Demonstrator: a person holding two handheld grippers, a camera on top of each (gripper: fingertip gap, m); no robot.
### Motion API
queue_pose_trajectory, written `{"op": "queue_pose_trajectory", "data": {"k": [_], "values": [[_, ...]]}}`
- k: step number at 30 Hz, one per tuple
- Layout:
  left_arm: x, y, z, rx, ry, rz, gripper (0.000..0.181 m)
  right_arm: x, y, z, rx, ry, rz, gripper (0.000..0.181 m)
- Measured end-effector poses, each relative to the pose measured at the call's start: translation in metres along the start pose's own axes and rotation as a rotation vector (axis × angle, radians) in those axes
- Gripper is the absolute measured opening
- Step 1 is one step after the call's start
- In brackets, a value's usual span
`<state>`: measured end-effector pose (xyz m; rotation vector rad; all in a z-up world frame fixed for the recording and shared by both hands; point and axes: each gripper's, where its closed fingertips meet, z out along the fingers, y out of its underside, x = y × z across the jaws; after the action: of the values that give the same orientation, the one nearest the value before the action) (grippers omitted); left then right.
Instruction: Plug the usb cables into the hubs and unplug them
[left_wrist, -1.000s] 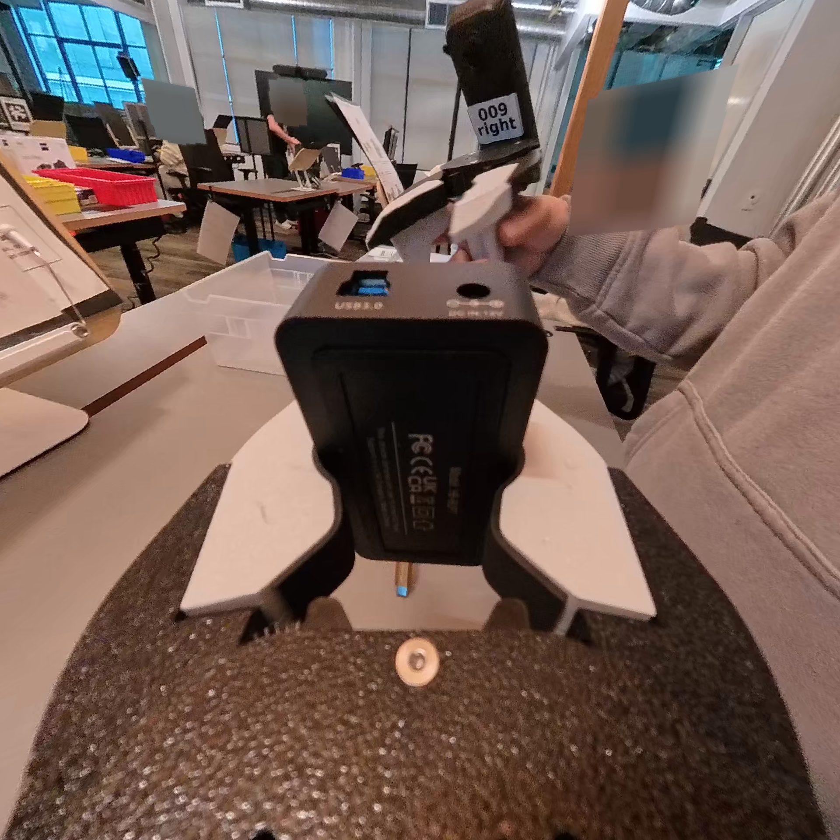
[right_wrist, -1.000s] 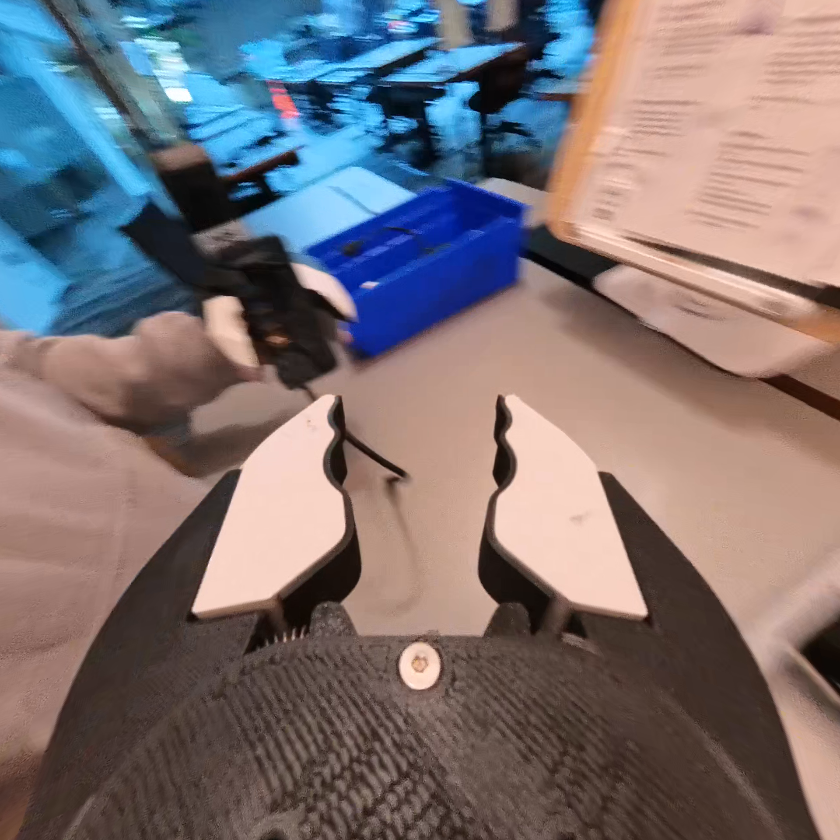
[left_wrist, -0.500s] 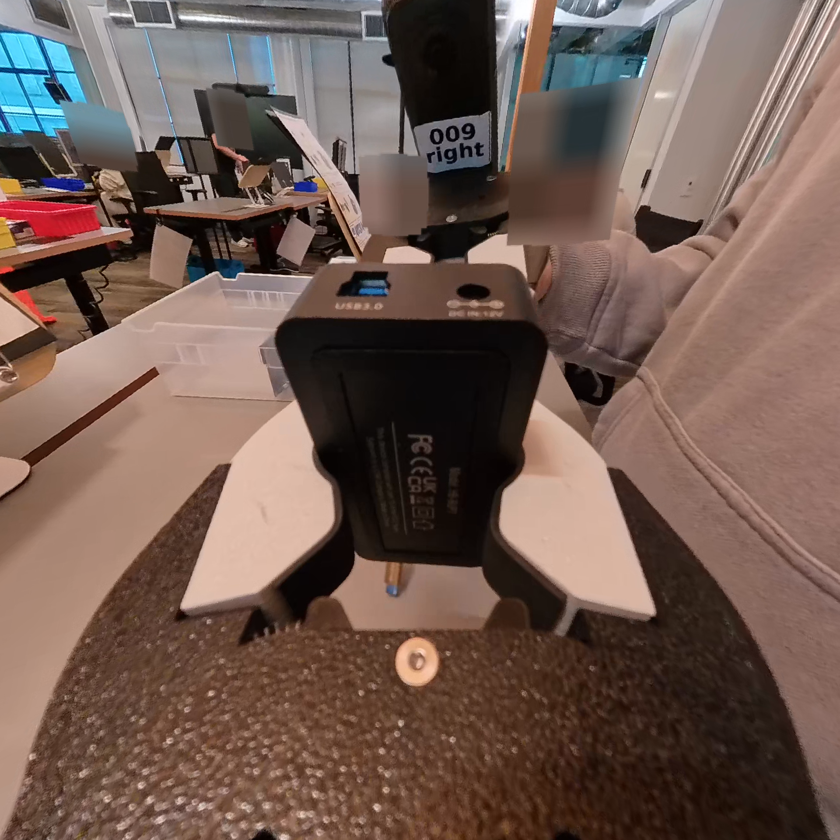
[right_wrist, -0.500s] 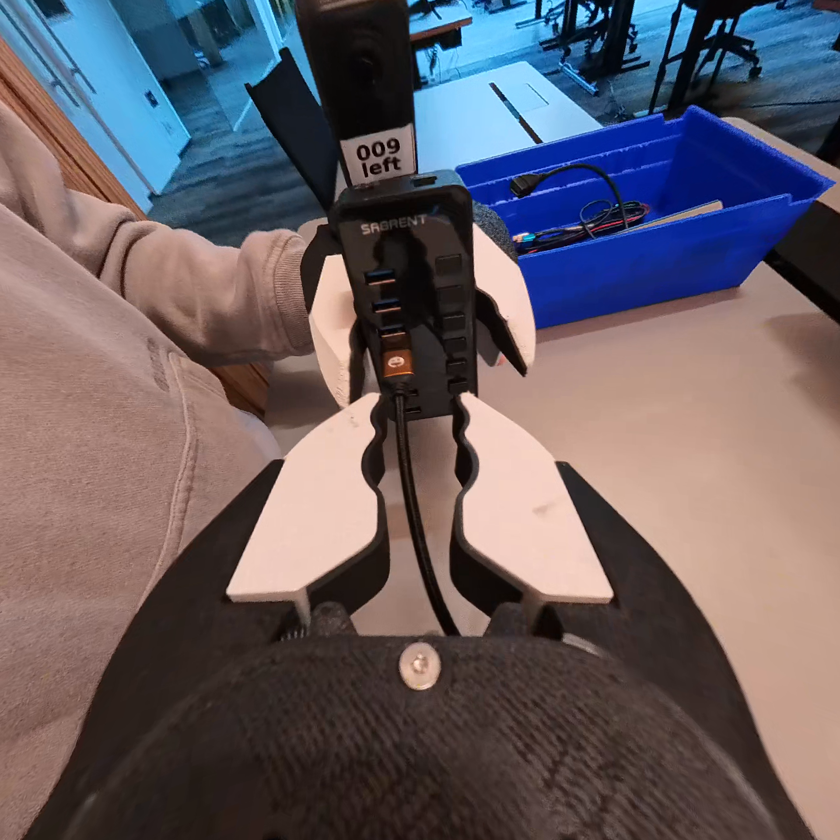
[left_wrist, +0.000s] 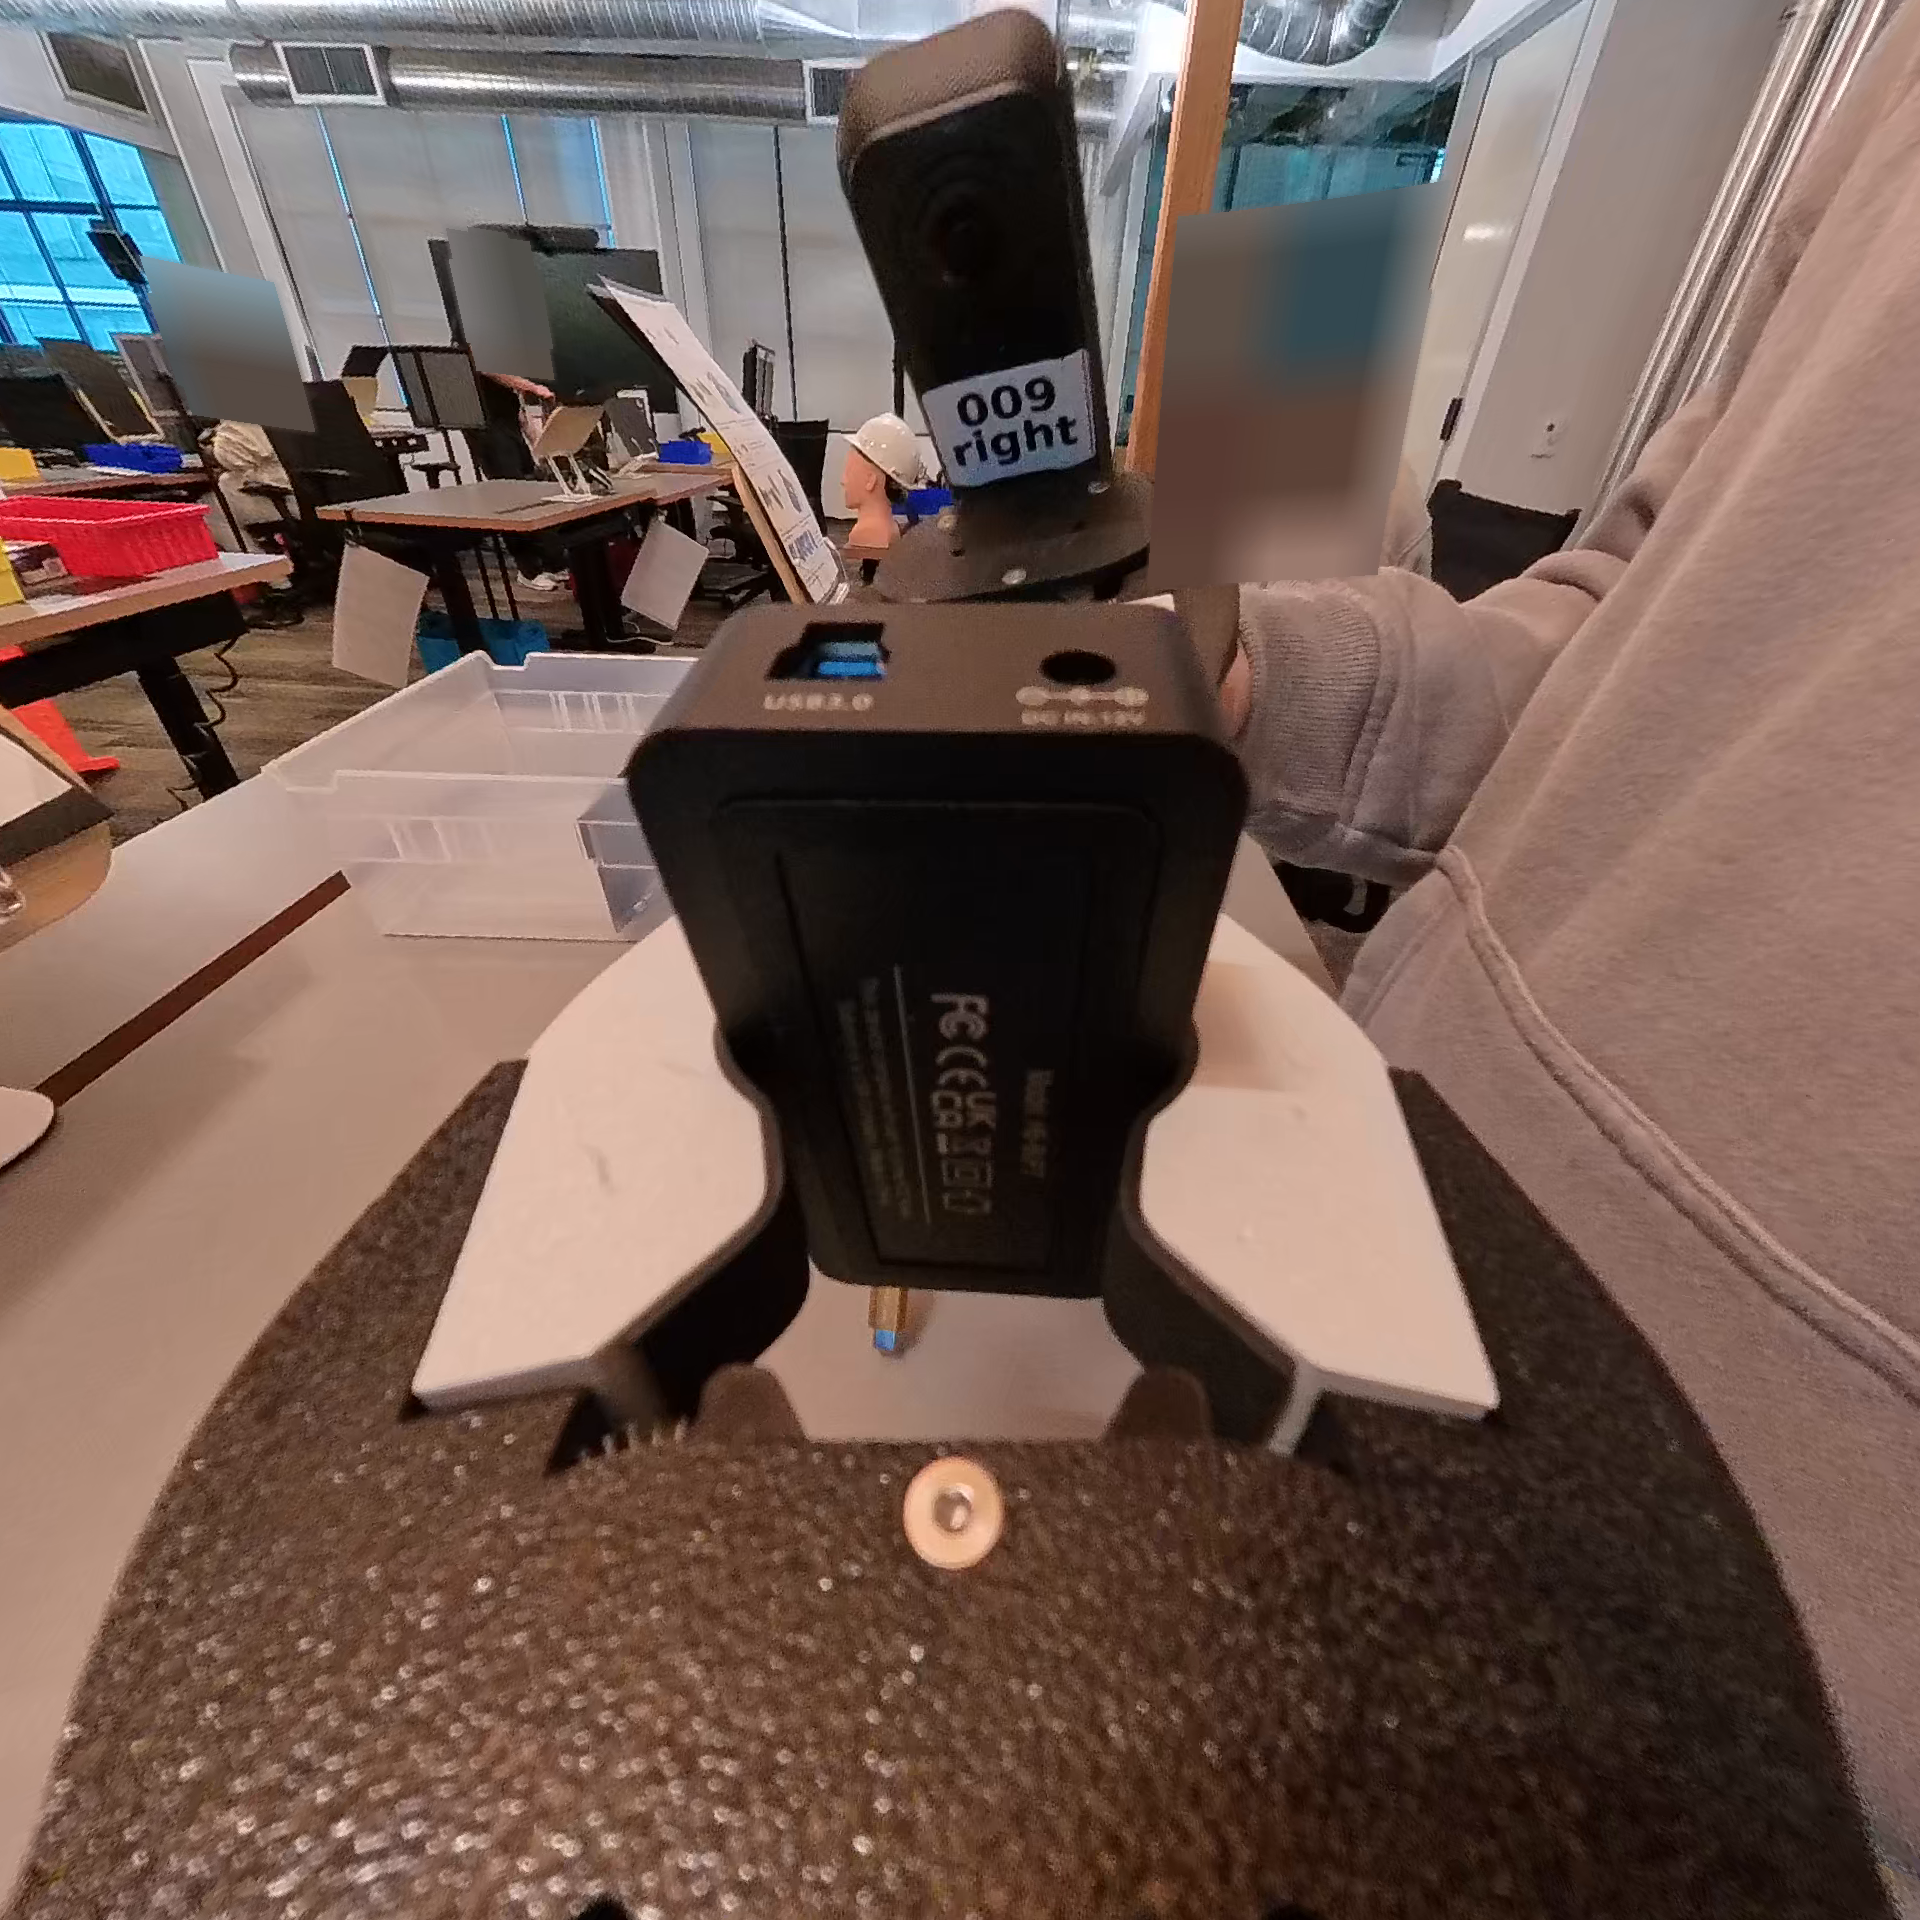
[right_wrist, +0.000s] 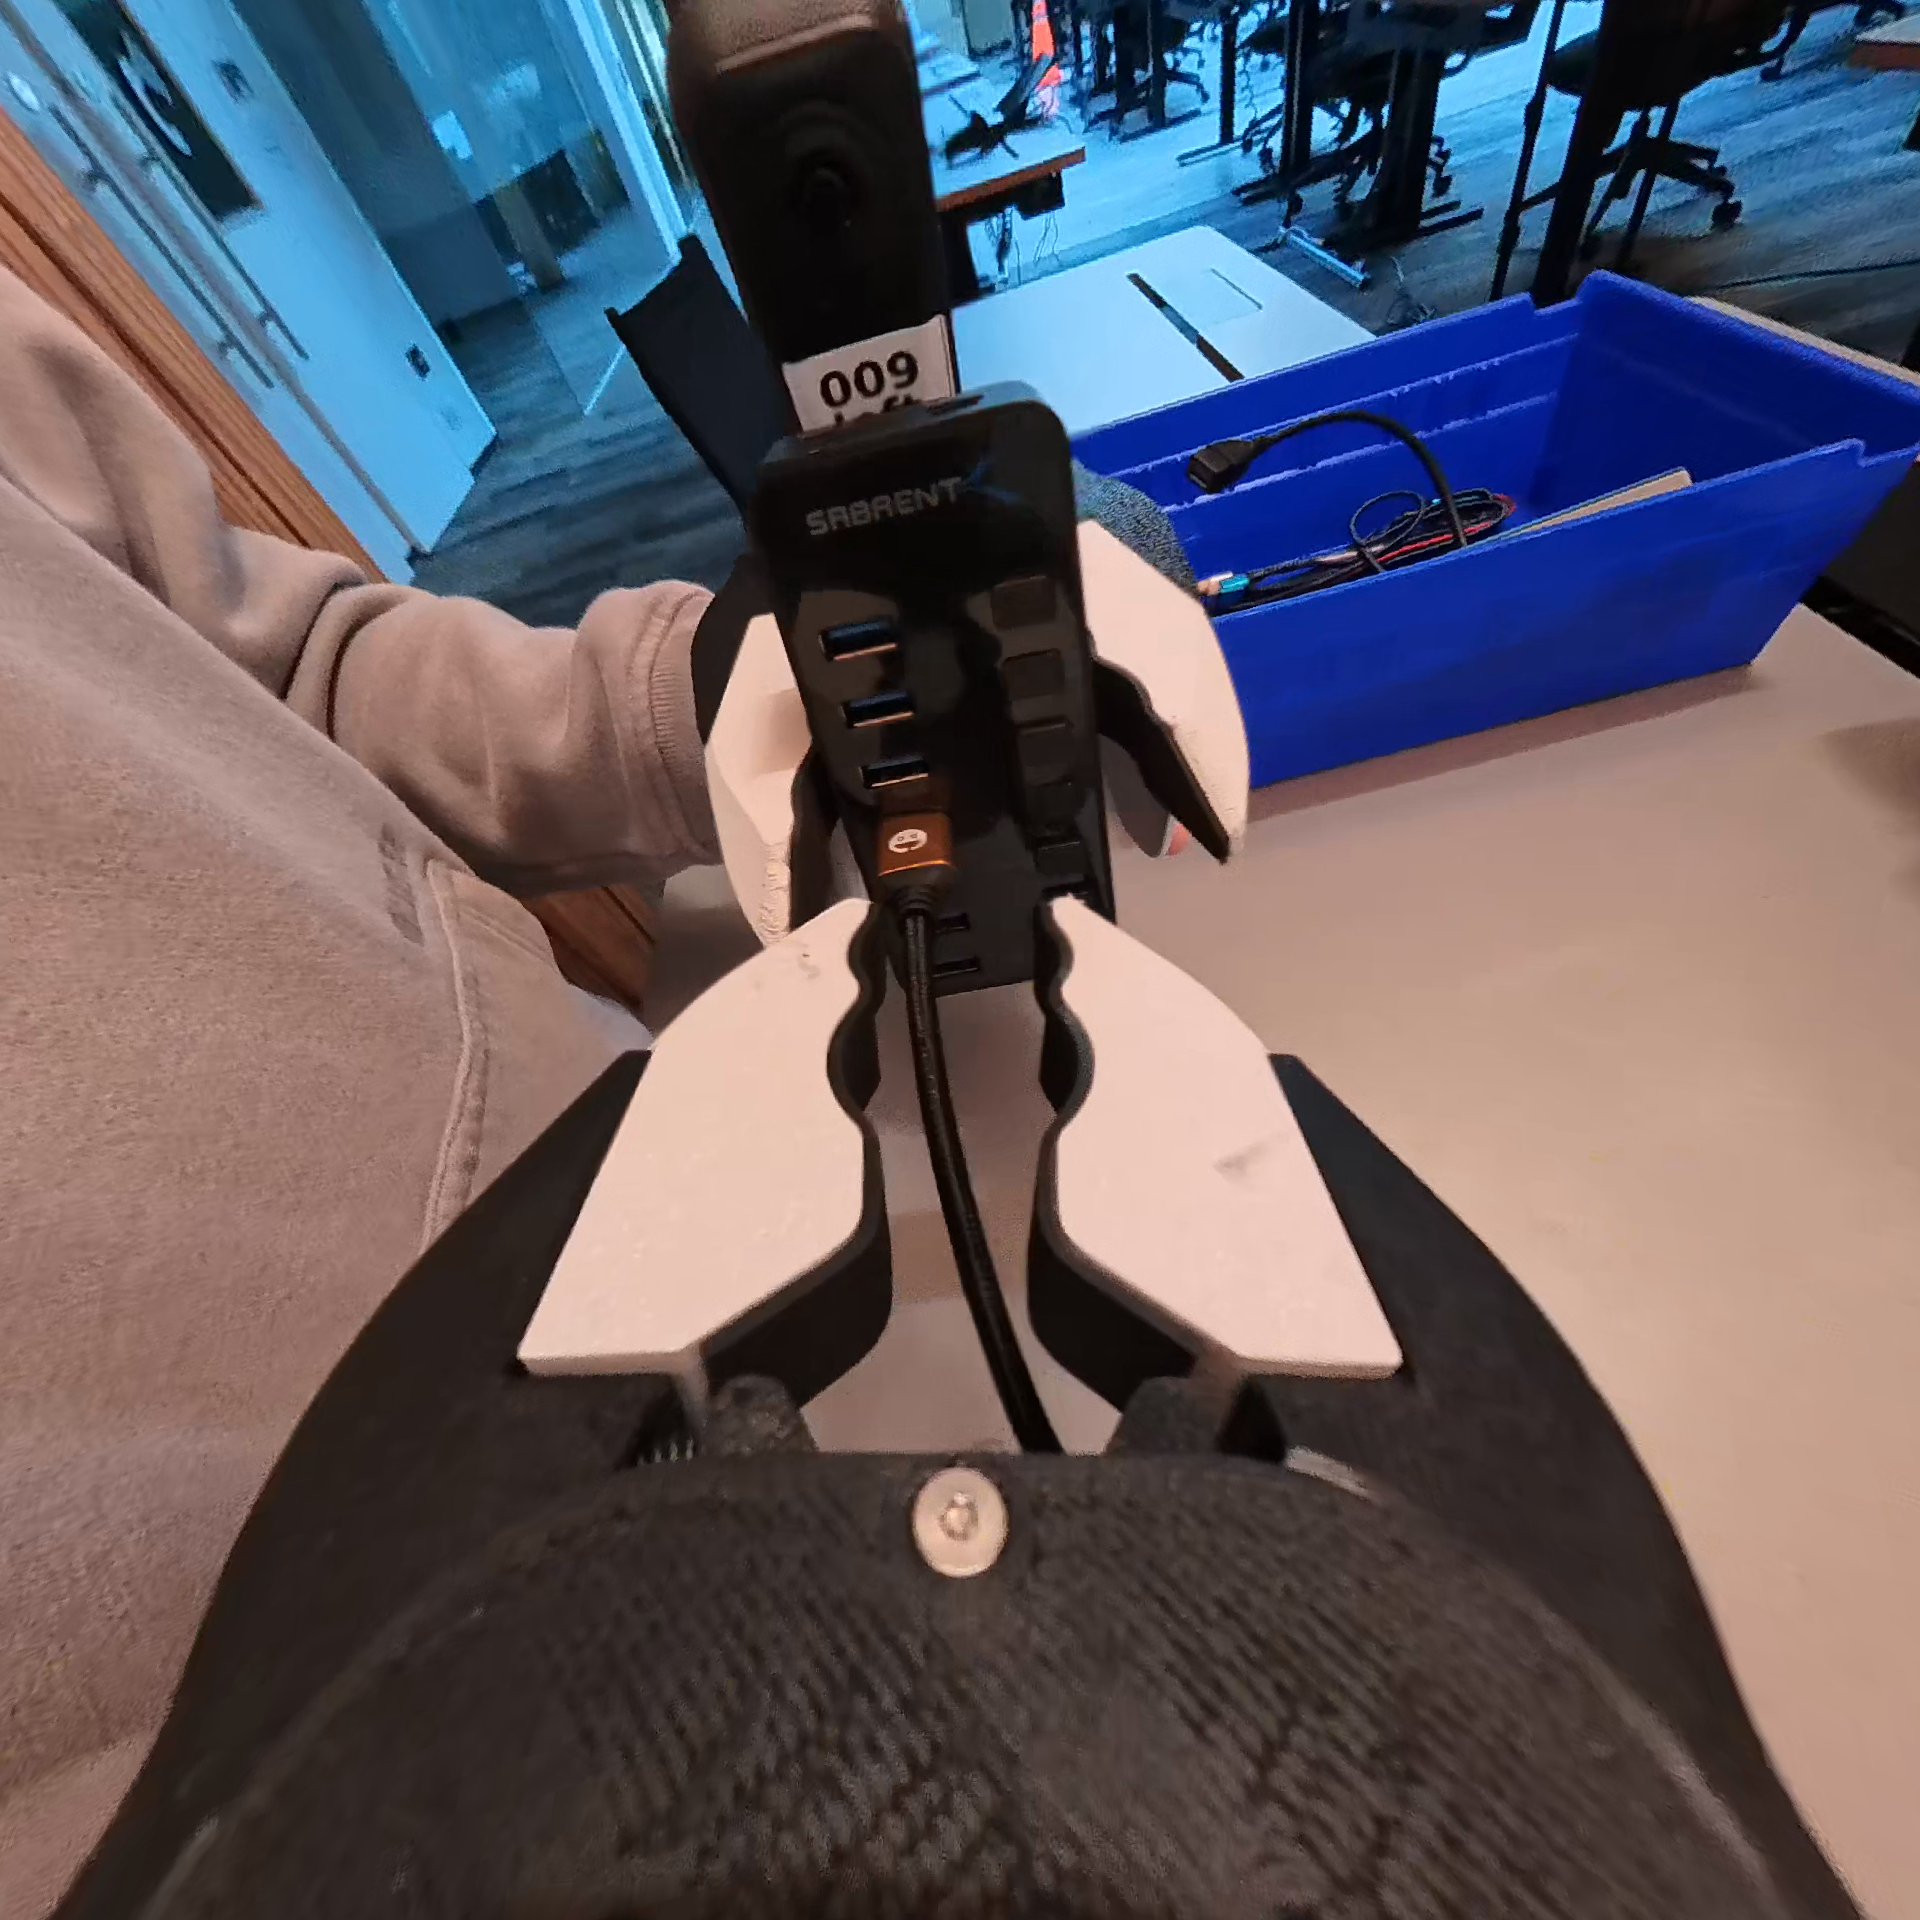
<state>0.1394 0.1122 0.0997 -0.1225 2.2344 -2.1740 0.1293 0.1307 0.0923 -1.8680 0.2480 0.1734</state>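
Observation:
My left gripper (left_wrist: 956, 997) is shut on a black USB hub (left_wrist: 935, 935) and holds it upright above the table. In the right wrist view the hub (right_wrist: 966, 727) shows its port side, with an orange and black USB plug (right_wrist: 911, 847) seated in one port. Its black braided cable (right_wrist: 951, 1143) runs down between my right gripper's fingers. My right gripper (right_wrist: 956, 935) is open, its fingertips at the hub's lower end on either side of the cable, not pinching it. The plug's tip (left_wrist: 891, 1325) shows under the hub.
A blue bin (right_wrist: 1558, 644) with loose cables stands at the back of the grey table (right_wrist: 1507, 1039). A clear plastic bin (left_wrist: 468, 790) stands beyond the hub in the left wrist view. The person's beige sleeve and torso (left_wrist: 1662, 1039) are close beside both grippers.
My right gripper swung in from the side to face the hub, and its fingers narrowed around the cable. The left gripper kept its hold on the hub.

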Motion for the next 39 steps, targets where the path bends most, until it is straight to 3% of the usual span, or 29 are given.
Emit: {"op": "queue_pose_trajectory", "data": {"k": [7,12,18,26,29,35,39], "values": [[-0.001,-0.003,-0.002,-0.002,-0.011,-0.001,0.07,0.003,-0.003,0.0,0.048,0.027,0.038,0.032],[-0.001,-0.006,-0.002,0.011,-0.013,-0.012,0.071,-0.004,-0.009,0.0,0.092,0.006,0.008,0.018],[0.003,-0.006,-0.001,0.021,0.01,-0.031,0.071,-0.011,-0.009,-0.001,0.11,-0.035,-0.011,0.016],[0.001,-0.006,0.001,0.016,-0.01,-0.029,0.071,-0.002,-0.012,-0.01,0.129,0.022,-0.046,0.035],[0.002,-0.005,0.001,0.013,-0.006,-0.026,0.071,-0.003,-0.013,-0.009,0.139,0.013,-0.018,0.033],[0.006,-0.003,0.007,-0.003,-0.012,0.01,0.071,-0.01,-0.011,0.001,0.128,-0.012,-0.037,0.011],[0.007,-0.001,0.009,-0.015,-0.007,0.019,0.071,-0.004,-0.007,-0.001,0.084,0.014,-0.033,0.025]]}}
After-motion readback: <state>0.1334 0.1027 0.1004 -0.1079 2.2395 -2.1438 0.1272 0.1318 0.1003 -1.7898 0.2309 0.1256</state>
